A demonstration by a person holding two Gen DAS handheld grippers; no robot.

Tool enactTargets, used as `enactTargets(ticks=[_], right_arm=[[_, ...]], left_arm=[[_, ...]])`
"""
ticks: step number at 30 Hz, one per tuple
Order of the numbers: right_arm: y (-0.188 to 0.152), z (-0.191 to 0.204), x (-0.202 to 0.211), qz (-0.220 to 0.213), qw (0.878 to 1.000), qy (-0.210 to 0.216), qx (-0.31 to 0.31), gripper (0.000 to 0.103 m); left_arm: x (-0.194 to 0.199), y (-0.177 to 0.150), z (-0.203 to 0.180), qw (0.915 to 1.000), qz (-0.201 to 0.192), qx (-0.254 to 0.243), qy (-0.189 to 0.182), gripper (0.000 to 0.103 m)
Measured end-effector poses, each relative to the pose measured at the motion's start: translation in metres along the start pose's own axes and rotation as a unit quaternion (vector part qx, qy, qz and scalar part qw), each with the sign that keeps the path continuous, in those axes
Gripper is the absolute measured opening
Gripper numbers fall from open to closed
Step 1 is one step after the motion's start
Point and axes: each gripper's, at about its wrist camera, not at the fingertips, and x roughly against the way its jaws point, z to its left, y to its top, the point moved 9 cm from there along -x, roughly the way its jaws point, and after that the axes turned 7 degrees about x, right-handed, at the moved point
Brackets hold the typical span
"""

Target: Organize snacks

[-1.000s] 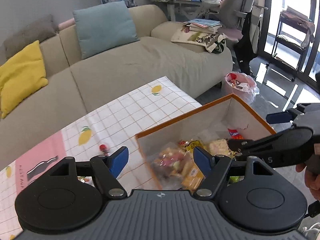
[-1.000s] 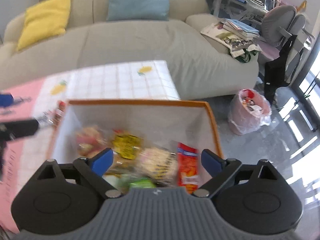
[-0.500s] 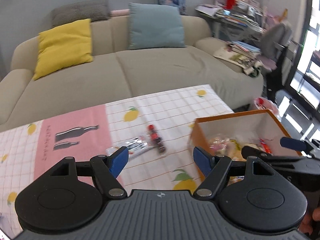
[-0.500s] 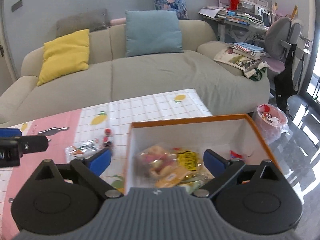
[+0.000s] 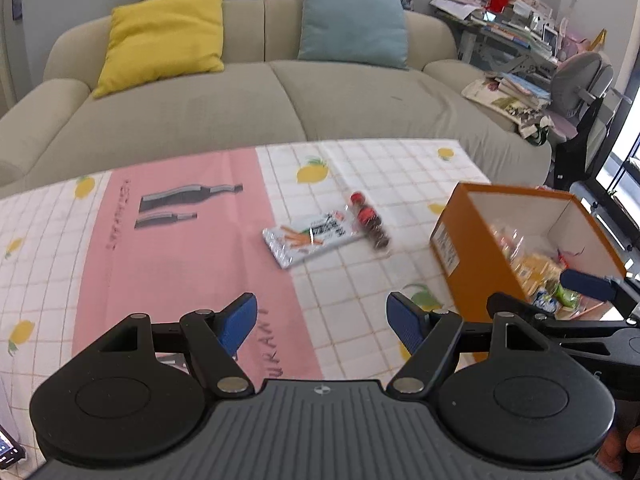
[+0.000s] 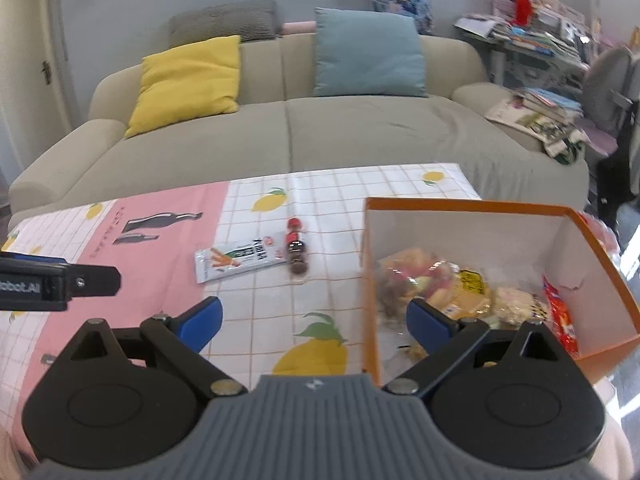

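Observation:
An orange box [image 5: 452, 240] [image 6: 370, 280] with a white inside stands at the table's right end, holding several snack packets [image 6: 444, 288]. Left of it, a white snack packet [image 5: 310, 238] [image 6: 236, 260] and a small dark bottle-shaped snack [image 5: 370, 220] [image 6: 296, 250] lie side by side on the tablecloth. My left gripper [image 5: 322, 320] hovers open and empty over the cloth, short of those two snacks. My right gripper [image 6: 316, 320] is open and empty too, straddling the box's left wall. It shows beside the box in the left wrist view, and the left one reaches in from the left edge of the right wrist view.
The tablecloth [image 5: 180, 248] is pink and white with lemons. A beige sofa [image 5: 280, 100] with yellow and teal cushions runs behind the table. A cluttered desk and grey chair [image 5: 576, 80] stand at the right. A phone corner [image 5: 8, 450] shows bottom left.
Both grippers have swung left, away from over the box and out above the tablecloth. The two loose snacks have come into full view ahead. Neither gripper's opening has altered.

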Motion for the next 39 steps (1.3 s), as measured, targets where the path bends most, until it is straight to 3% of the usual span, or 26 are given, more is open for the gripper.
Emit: enactTargets(ticks=[7, 15, 22, 26, 32, 39], right_arm=[[0.004, 0.025, -0.021, -0.015, 0.998, 0.011, 0.062, 0.092], [0.015, 0.034, -0.048, -0.013, 0.996, 0.019, 0.089, 0.09], [0.022, 0.034, -0.078, 0.0, 0.996, 0.037, 0.083, 0.073], [0.028, 0.034, -0.098, 0.011, 0.996, 0.055, 0.075, 0.068], [0.028, 0.025, -0.141, 0.069, 0.996, 0.044, 0.02, 0.066], [0.03, 0.019, -0.185, 0.095, 0.995, 0.035, -0.019, 0.064]], left_arm=[[-0.023, -0.004, 0.013, 0.9997, 0.023, 0.0, 0.001, 0.087], [-0.042, 0.009, 0.023, 0.9991, 0.033, -0.024, 0.011, 0.087], [-0.068, 0.018, 0.029, 0.9972, 0.048, -0.057, -0.001, 0.087], [-0.088, 0.022, 0.033, 0.9952, 0.057, -0.079, -0.006, 0.087], [-0.128, 0.026, 0.03, 0.9867, 0.076, -0.142, -0.021, 0.087], [-0.174, 0.037, 0.02, 0.9713, 0.095, -0.212, -0.051, 0.087]])
